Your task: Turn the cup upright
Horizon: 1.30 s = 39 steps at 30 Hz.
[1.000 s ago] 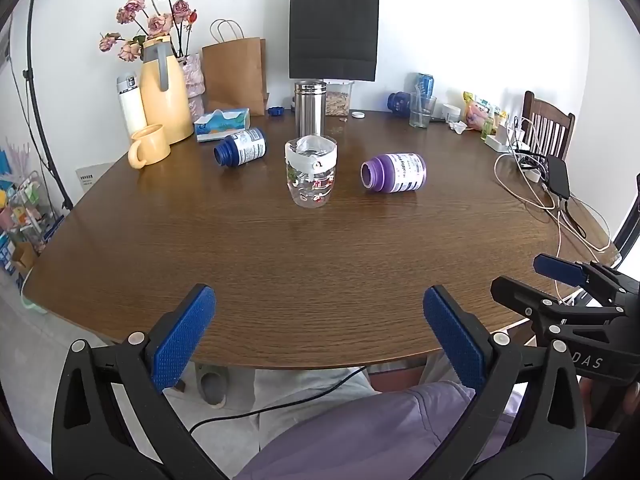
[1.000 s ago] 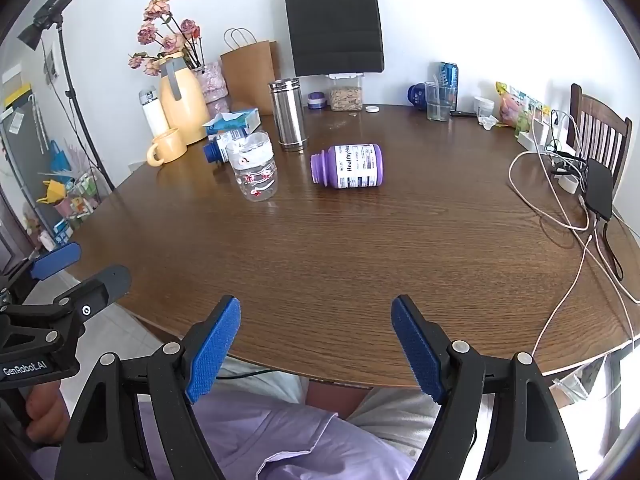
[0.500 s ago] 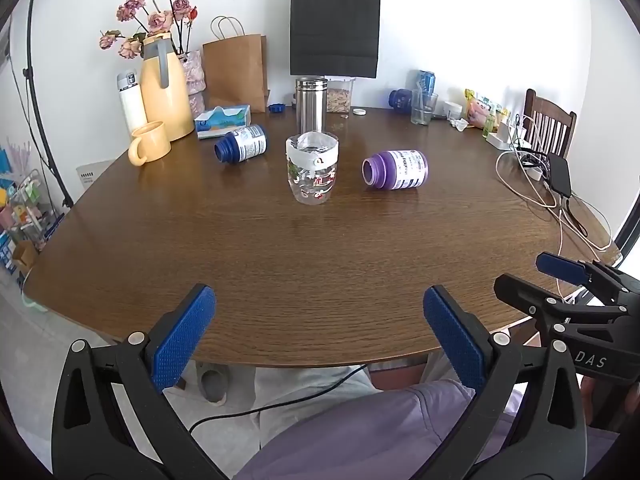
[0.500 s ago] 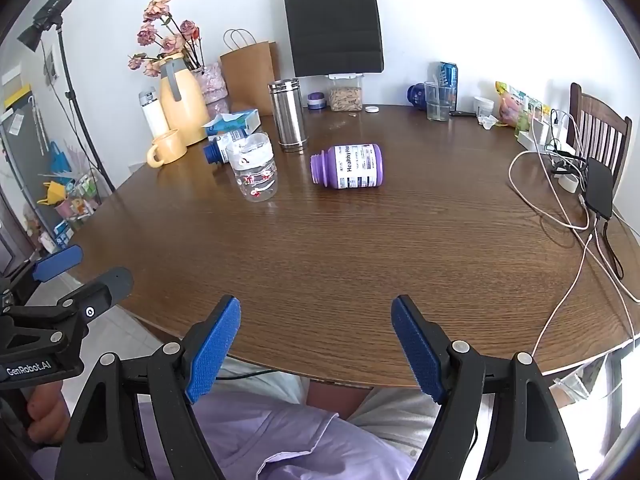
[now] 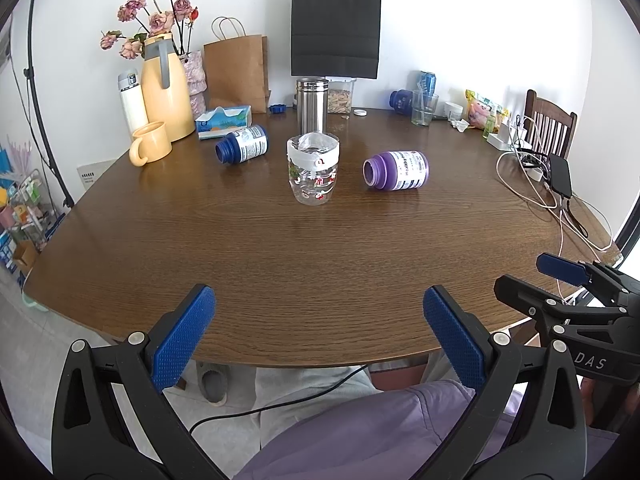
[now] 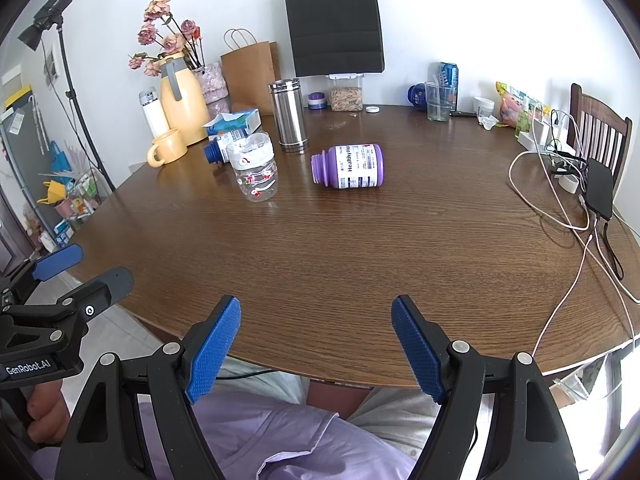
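Note:
A clear plastic cup with red prints and a white band near its top stands on the brown table, past the middle; it also shows in the right wrist view. My left gripper is open and empty, held back at the table's near edge. My right gripper is open and empty, also at the near edge. Each gripper shows at the side of the other's view: the right one and the left one.
A purple bottle lies right of the cup, a blue bottle left behind it. A steel tumbler, yellow mug, yellow jug, tissue box and paper bags stand behind. Cables and a power bank lie right.
Both views have barely shifted; the cup and the grippers stay as they were.

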Each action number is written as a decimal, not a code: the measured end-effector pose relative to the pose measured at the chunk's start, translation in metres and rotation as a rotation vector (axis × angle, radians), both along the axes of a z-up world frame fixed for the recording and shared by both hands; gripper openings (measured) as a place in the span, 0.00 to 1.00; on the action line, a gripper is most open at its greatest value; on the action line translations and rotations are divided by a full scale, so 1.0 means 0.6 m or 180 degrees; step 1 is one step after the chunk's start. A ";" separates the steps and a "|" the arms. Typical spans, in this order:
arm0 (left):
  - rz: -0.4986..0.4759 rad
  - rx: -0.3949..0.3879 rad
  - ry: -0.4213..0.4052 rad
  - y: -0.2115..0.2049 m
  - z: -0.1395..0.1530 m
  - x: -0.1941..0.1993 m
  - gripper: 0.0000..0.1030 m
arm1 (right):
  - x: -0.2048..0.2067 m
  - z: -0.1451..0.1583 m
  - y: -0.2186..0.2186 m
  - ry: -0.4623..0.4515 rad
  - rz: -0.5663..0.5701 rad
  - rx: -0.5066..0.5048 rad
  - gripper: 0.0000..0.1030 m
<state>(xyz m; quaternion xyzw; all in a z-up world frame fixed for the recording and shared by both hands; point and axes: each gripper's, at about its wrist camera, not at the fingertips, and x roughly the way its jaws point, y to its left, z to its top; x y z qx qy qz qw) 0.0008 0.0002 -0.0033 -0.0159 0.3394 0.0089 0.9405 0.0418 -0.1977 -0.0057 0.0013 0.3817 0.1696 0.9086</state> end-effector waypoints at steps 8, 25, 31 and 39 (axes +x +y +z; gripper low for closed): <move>-0.0001 0.0001 0.0002 0.000 0.000 0.000 1.00 | 0.000 0.000 0.000 -0.0001 0.0003 0.0000 0.79; 0.0010 -0.0005 0.0024 0.002 -0.002 0.001 1.00 | 0.003 0.000 -0.002 0.0007 0.0005 0.0002 0.79; 0.0013 -0.0006 0.0033 0.002 -0.003 0.001 1.00 | 0.003 -0.005 -0.004 0.0011 0.0007 0.0001 0.79; 0.0018 -0.0012 0.0053 0.003 -0.004 0.003 1.00 | 0.003 -0.005 -0.002 0.0012 0.0008 0.0000 0.79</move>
